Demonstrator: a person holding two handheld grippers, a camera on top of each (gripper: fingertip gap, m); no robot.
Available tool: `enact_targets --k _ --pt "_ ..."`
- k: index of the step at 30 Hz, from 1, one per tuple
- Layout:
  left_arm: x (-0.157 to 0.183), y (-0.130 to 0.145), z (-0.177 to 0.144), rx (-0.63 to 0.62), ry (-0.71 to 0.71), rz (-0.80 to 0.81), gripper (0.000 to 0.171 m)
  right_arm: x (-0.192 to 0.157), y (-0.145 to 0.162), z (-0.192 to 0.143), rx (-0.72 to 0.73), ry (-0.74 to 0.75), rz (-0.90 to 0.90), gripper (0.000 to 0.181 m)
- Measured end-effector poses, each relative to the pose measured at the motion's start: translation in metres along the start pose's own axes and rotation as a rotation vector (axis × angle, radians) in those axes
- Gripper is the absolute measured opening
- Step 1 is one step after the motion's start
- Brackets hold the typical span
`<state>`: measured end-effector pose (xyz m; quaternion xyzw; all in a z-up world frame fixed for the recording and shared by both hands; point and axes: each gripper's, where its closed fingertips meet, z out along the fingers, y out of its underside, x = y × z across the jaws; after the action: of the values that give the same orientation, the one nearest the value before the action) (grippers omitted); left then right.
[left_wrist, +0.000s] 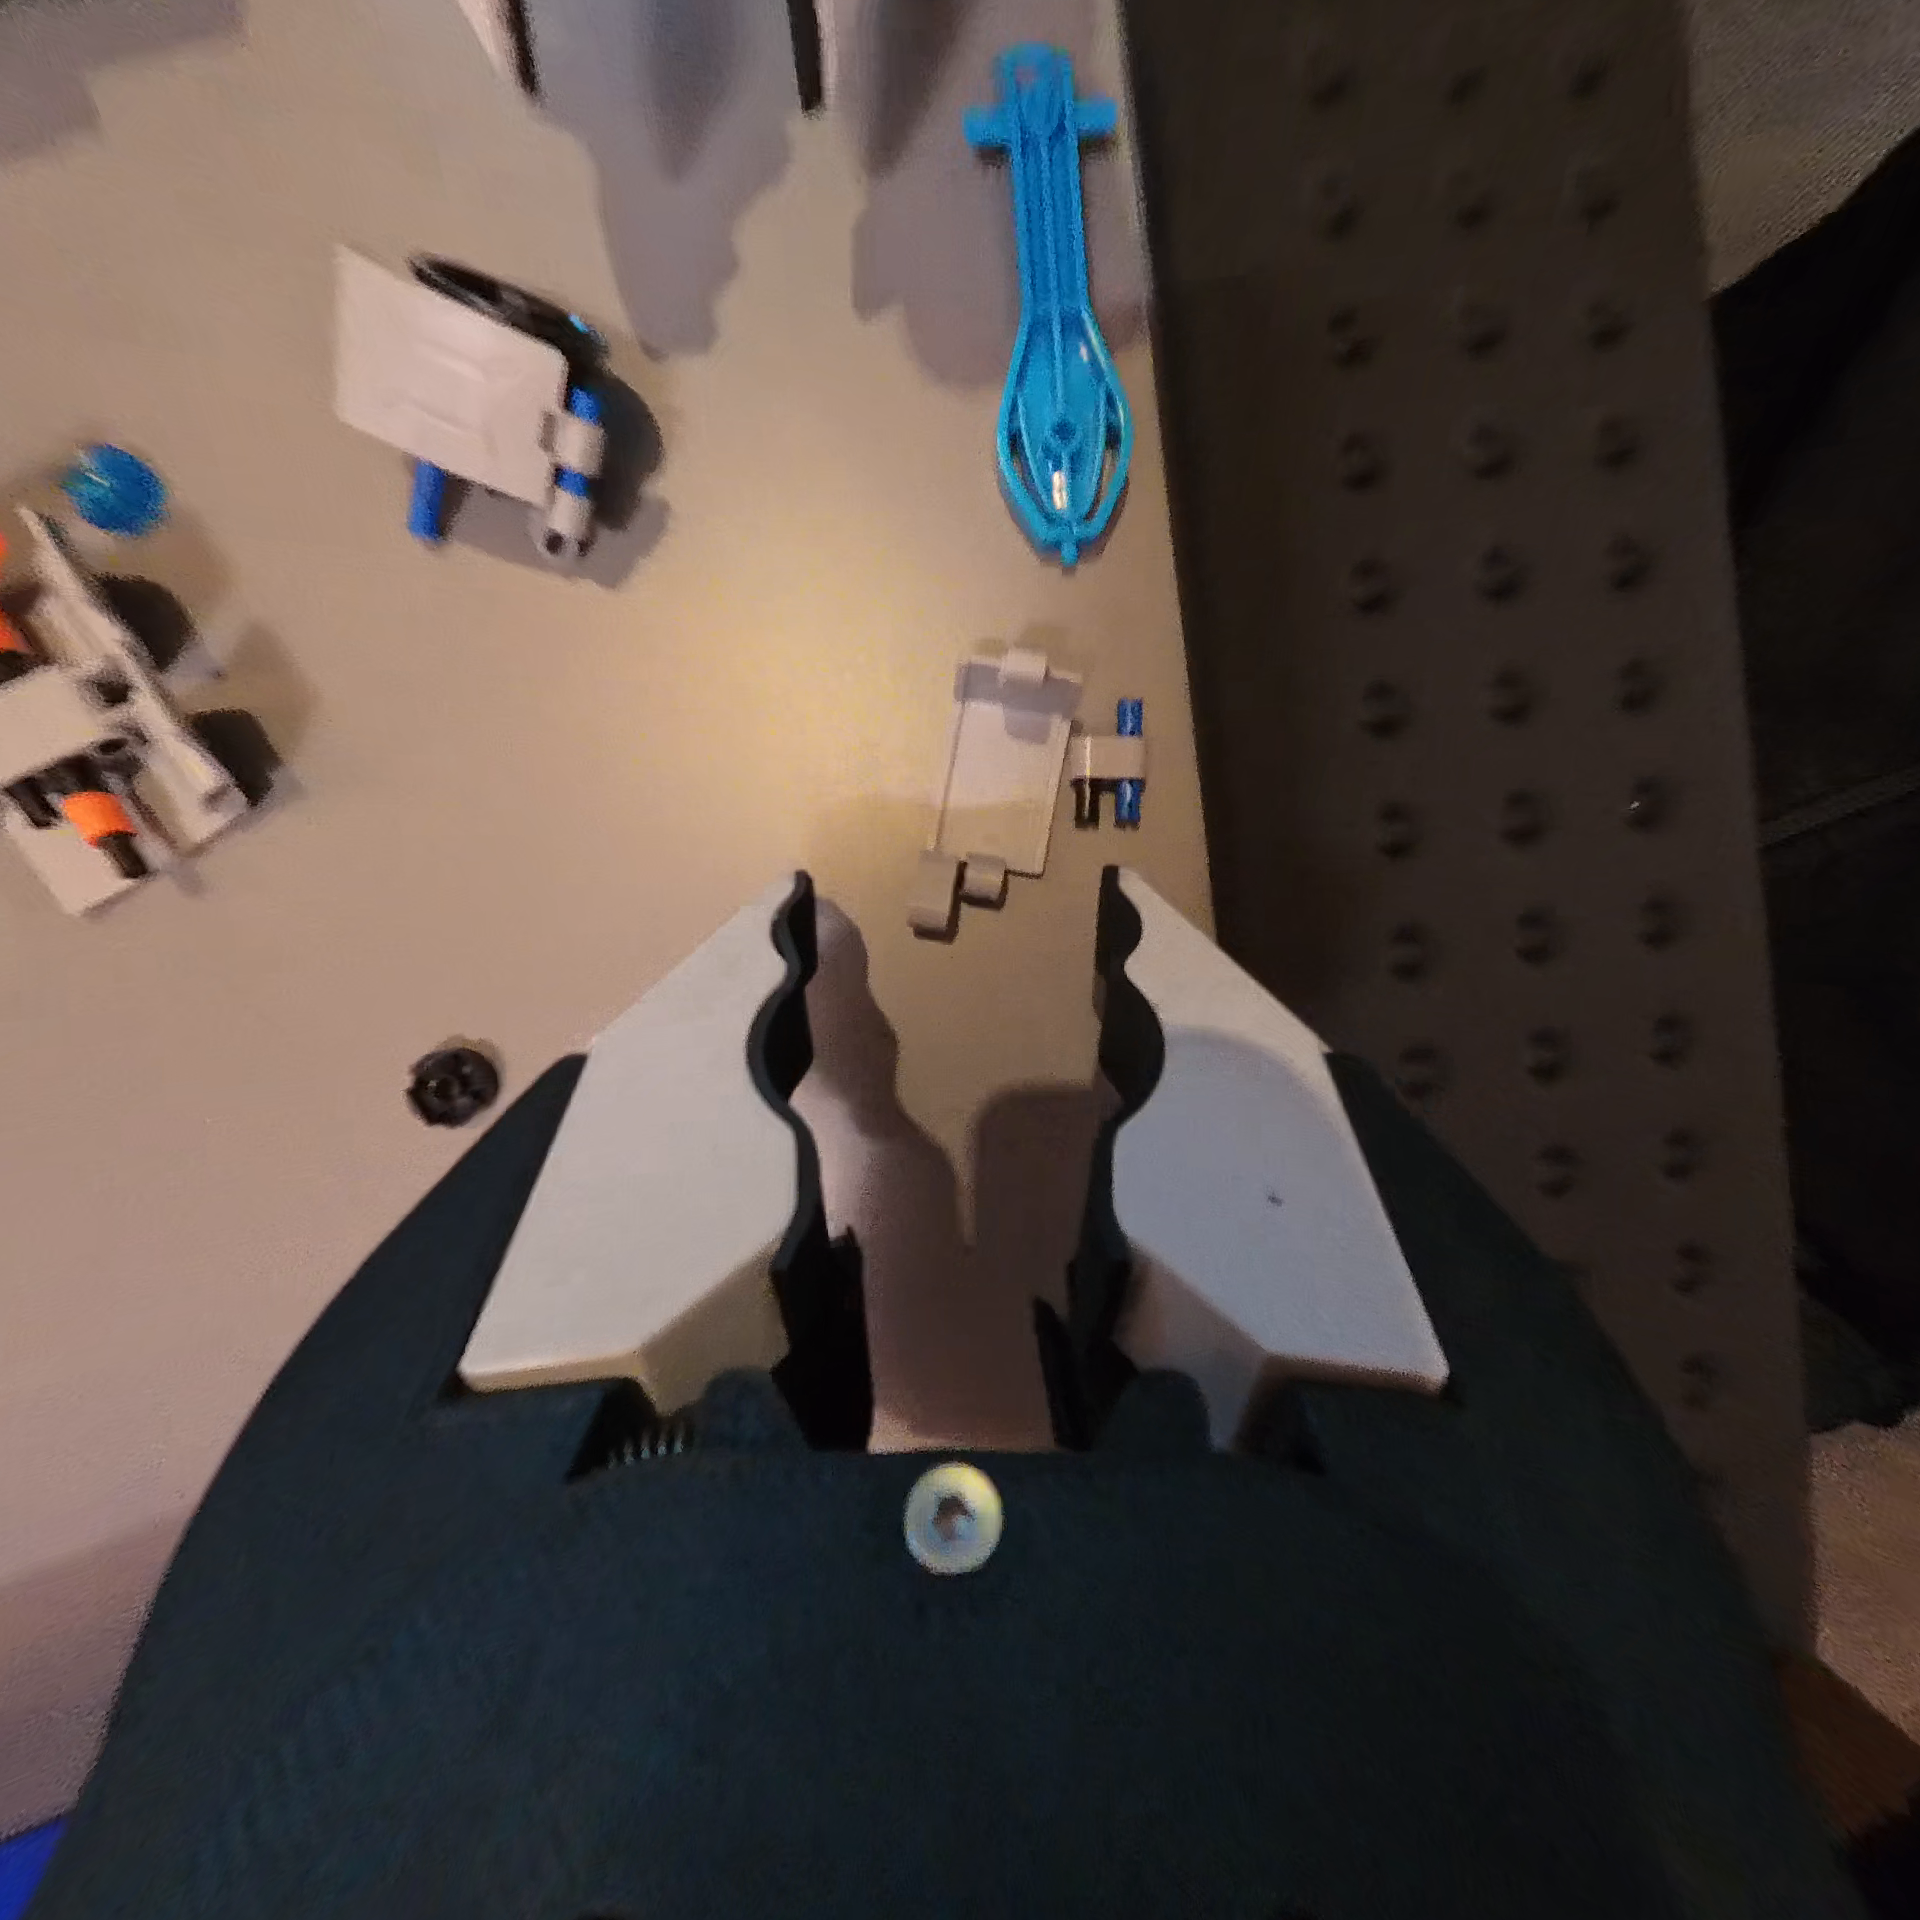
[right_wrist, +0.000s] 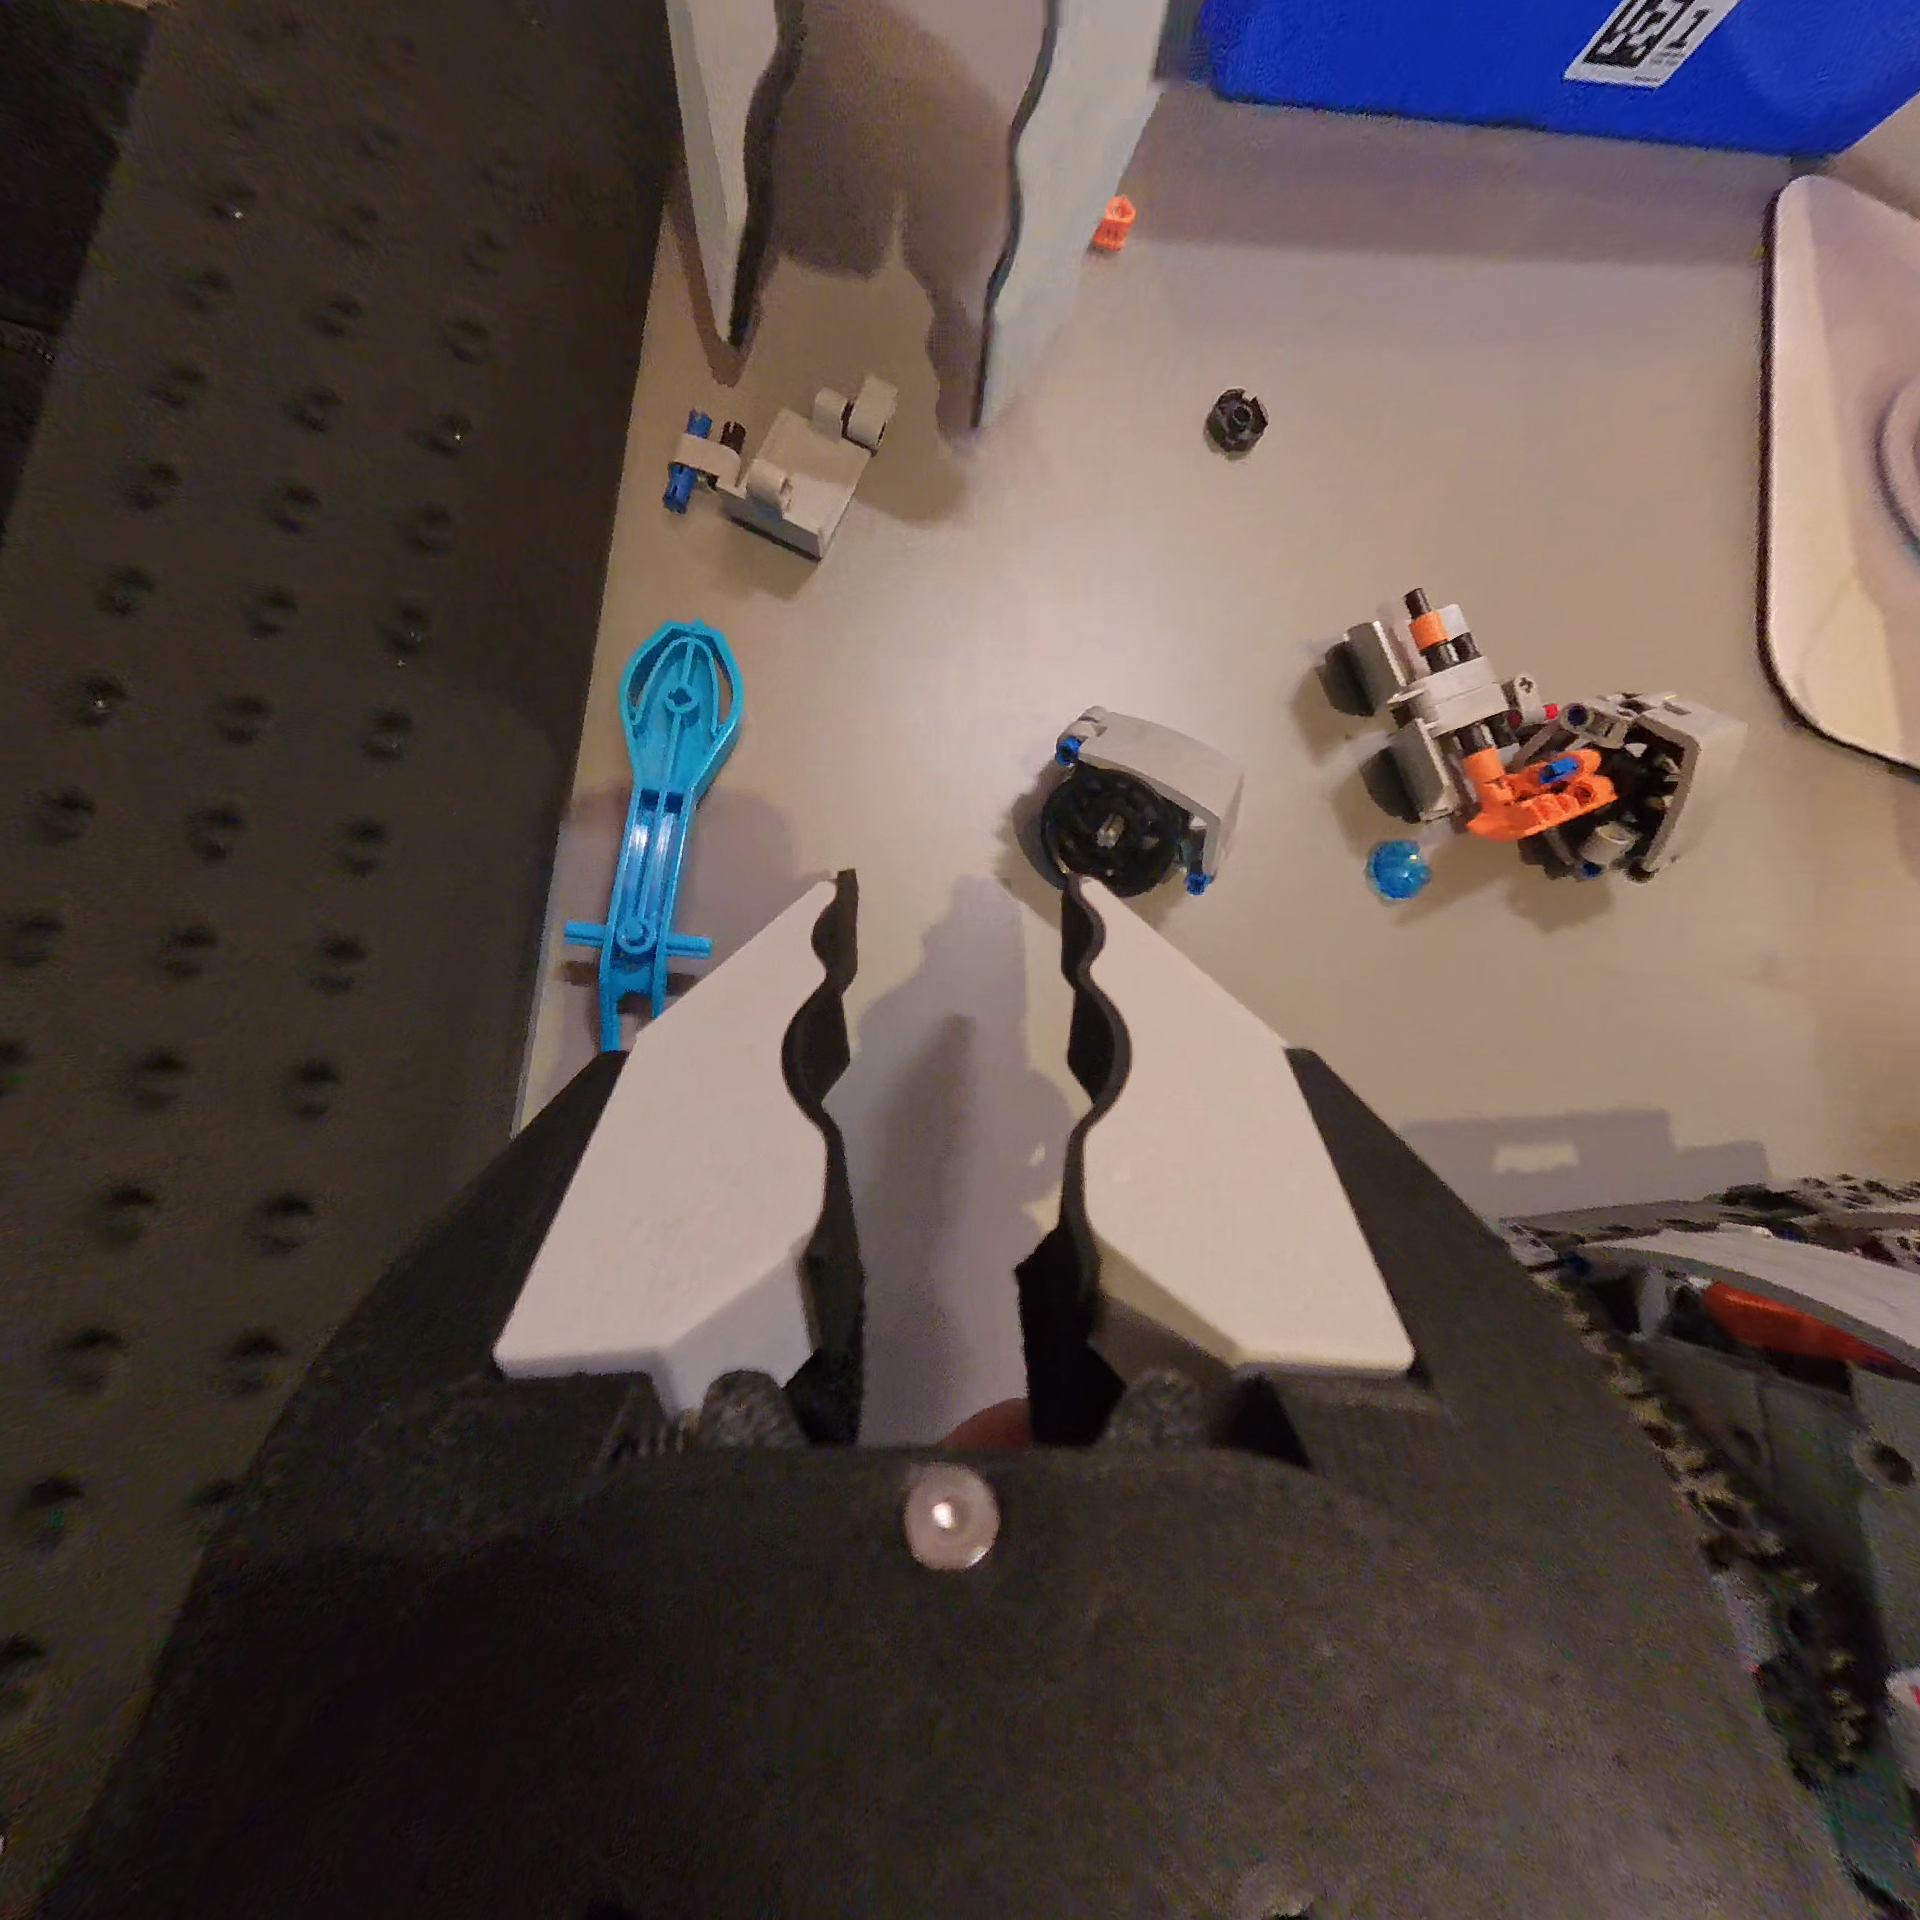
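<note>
white label (right_wrist: 1647, 42): sitting on the blue box (right_wrist: 1455, 73), upper right of the right wrist view; carrying a black square code pattern plus a large digit and a line of tiny print; partly cropped by the top edge; tiny print blurring out, not legible
left wrist view: showing no legible text, numbers or signs anywhere; frame blurring
toy building pieces on the table (right_wrist: 1351, 468): showing no printed marks readable at this sharpness
gripper bodies: showing no branding or numbers in either view
</note>
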<state>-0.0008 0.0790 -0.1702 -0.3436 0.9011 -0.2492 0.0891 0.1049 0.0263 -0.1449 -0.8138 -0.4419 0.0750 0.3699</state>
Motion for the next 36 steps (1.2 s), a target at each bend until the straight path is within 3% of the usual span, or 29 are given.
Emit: enact_targets --k 3,4,11,15,17,20,24,27,36 --pt "0.003 0.001 0.009 0.013 0.005 0.006 0.037 0.001 -0.002 0.001 0.005 0.012 -0.010 0.037" --pt "0.004 0.001 0.009 0.017 0.014 0.010 0.025 0.001 -0.003 0.000 0.007 0.018 -0.016 0.037" --pt "-0.010 -0.007 0.005 0.076 -0.109 0.050 0.015 0.005 -0.005 -0.008 0.046 0.028 0.014 0.036" --pt "-0.022 -0.030 -0.008 0.161 -0.232 0.119 0.015 0.007 -0.015 -0.016 0.120 0.016 0.074 0.038" --pt "-0.035 -0.046 -0.017 0.210 -0.362 0.170 0.015 0.003 -0.024 -0.020 0.174 -0.028 0.115 0.040" --pt "-0.040 -0.073 -0.030 0.272 -0.546 0.333 0.015 0.000 -0.035 -0.023 0.244 -0.082 0.184 0.047" --pt "-0.045 -0.099 -0.045 0.174 -0.908 0.683 0.015 0.002 -0.047 -0.030 0.364 -0.173 0.310 0.054" --pt "-0.037 -0.116 -0.049 0.145 -1.089 0.903 0.015 0.001 -0.055 -0.036 0.448 -0.248 0.362 0.054" --pt "-0.020 -0.145 -0.065 0.133 -1.287 1.177 0.015 -0.023 -0.083 -0.065 0.658 -0.545 0.401 0.058"
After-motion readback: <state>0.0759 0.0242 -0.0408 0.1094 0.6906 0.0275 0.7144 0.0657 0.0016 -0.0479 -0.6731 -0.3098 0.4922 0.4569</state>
